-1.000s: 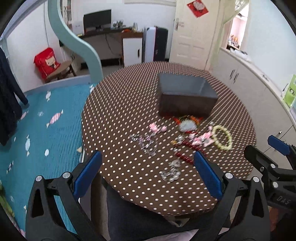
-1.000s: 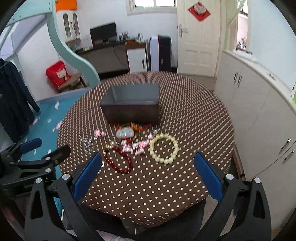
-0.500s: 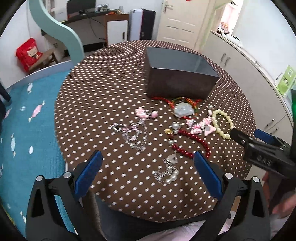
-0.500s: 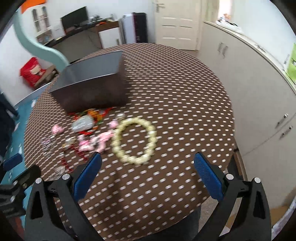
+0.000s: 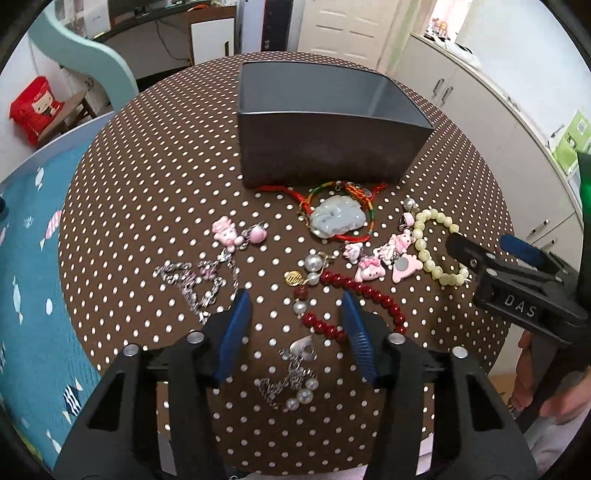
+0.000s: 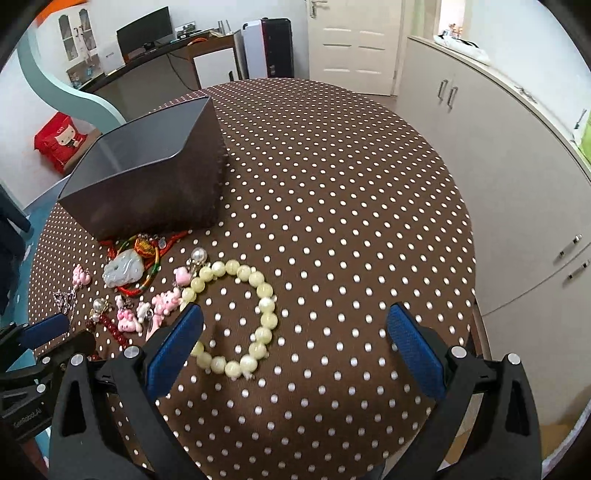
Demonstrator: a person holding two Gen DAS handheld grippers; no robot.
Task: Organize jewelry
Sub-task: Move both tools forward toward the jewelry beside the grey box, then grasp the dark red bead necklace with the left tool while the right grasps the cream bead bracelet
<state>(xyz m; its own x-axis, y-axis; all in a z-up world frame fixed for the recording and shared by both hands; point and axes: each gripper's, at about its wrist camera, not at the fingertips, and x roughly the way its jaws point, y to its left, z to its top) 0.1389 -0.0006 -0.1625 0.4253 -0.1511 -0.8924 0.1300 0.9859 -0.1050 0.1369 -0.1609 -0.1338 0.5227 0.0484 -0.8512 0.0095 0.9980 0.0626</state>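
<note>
Jewelry lies scattered on a brown polka-dot round table in front of an open dark grey box. My left gripper is open, its jaws narrowed, low over a dark red bead bracelet and a pearl-and-silver chain. A jade pendant on red cord, pink charms and a silver chain lie nearby. My right gripper is wide open above a pale green bead bracelet, its left finger beside the beads. The box stands behind.
White cabinets run along the table's right side. A teal bed with a curved frame lies left of the table. A desk with a monitor and a door stand at the back.
Both grippers have moved forward and lower over the table. My left jaws have narrowed over the red beads. My right gripper has closed in on the pale green bracelet.
</note>
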